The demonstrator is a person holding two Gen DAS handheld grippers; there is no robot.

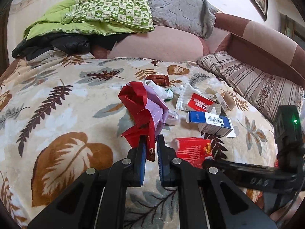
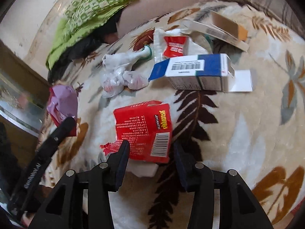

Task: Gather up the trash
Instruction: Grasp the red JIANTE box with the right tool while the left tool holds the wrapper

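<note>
Red box: lies between your right gripper's open fingers.
Left gripper: holds red bag.
Next: close on box.

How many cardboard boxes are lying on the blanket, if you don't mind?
3, perhaps more hidden: red box between the right jaws, blue-and-white box beyond it, opened brown box farthest back.
</note>
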